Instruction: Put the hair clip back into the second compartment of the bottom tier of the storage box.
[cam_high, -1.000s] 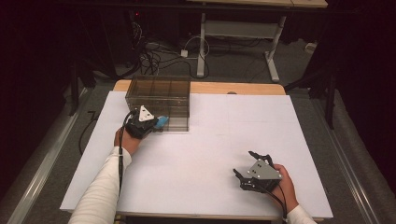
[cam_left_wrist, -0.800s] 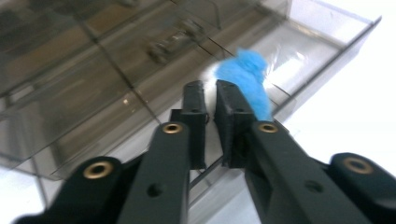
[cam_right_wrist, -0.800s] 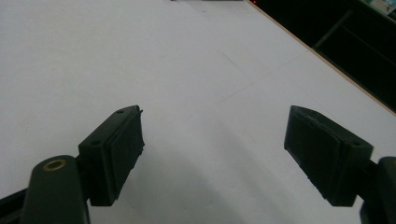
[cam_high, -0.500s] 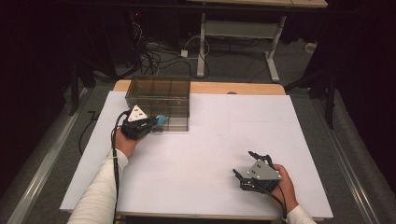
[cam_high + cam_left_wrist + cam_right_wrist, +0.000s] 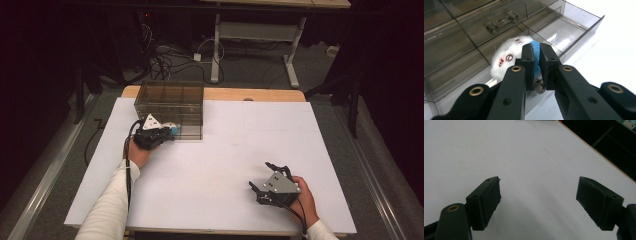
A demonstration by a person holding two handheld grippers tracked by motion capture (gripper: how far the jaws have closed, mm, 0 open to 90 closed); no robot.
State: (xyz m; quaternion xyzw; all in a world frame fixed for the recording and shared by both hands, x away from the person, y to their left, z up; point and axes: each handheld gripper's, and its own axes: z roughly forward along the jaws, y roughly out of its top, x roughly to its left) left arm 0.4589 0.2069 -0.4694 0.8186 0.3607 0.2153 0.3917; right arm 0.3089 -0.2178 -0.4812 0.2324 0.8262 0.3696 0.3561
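Note:
A white fluffy toy (image 5: 505, 53) with a blue part (image 5: 536, 50) sits between the jaws of my left gripper (image 5: 536, 51), whose pads pinch it. The jaws have just been opening a little, and the toy is still between them. The toy hangs over the pulled-out drawer (image 5: 574, 27) of a smoked clear drawer box (image 5: 170, 102). In the high view, my left gripper (image 5: 169, 133) is at the box's front left with the toy (image 5: 173, 129) at its tip. My right gripper (image 5: 261, 176) rests near the table's front right, open, with nothing between its fingers (image 5: 486, 200).
The box stands at the back left of the white table cover (image 5: 240, 140). A closed drawer with a clear handle (image 5: 500, 22) lies above the pulled-out one. Cables and desk legs (image 5: 215, 50) are on the floor beyond the table.

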